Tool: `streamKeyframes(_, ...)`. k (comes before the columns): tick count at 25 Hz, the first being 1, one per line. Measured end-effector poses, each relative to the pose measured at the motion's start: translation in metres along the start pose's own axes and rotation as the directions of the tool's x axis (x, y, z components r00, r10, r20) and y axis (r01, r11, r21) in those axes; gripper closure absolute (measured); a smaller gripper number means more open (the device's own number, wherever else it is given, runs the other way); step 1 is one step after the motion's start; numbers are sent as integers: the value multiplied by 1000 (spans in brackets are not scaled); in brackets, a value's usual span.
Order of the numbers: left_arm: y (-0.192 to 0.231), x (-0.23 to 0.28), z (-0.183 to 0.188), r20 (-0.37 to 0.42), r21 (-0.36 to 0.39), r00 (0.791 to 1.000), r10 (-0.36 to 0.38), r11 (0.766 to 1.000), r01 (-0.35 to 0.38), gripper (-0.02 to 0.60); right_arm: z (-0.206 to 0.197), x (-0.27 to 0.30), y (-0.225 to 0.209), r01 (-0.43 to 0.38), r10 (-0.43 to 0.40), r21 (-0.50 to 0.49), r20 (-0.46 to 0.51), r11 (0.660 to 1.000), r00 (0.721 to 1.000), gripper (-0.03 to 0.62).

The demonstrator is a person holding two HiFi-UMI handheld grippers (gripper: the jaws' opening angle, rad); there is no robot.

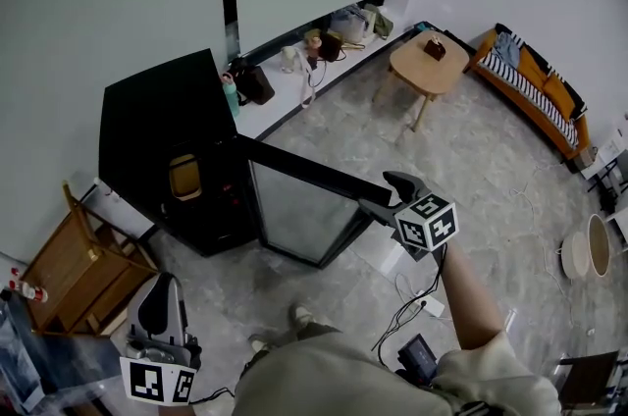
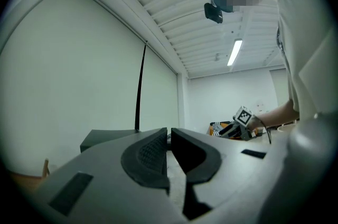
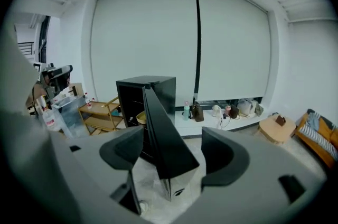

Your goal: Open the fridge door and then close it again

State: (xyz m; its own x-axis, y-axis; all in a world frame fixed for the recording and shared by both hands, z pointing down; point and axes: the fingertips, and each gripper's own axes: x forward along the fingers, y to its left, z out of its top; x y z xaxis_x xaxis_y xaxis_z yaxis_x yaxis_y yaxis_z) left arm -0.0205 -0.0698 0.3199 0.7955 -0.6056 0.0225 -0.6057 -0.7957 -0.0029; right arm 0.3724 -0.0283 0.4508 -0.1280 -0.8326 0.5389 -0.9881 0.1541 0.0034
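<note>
The black fridge [image 1: 157, 139] stands left of centre in the head view, its door [image 1: 294, 198] swung open, with the top edge running toward lower right and the long free edge upright. The right tool [image 1: 385, 196] straddles that free edge, jaws wide and pads off it; the left tool [image 1: 160, 301], lower left, is closed on nothing. The door looks stiff, smooth and easy-swinging, so it is probably best pushed at the free edge, far from the hinge.
</note>
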Motion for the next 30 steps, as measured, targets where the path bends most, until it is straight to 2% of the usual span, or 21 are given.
streamKeyframes(6,-4,-5,1,1,5,1000,-2,1000,2,557,-18,0,-1,-14,15,49,-20,999,1000,301)
streamKeyframes(12,-4,-10,-1,-5,11,1000,4,1000,-4,557,-27,-3,-5,30,-29,87,-8,996,1000,304)
streamKeyframes(18,-1,-14,-3,-3,9,1000,9,1000,-9,557,-28,-5,-2,41,-40,87,-10,995,999,313)
streamKeyframes(30,4,-14,-7,-4,-7,1000,6,1000,-6,557,-33,-13,32,-25,27,66,-33,998,999,352)
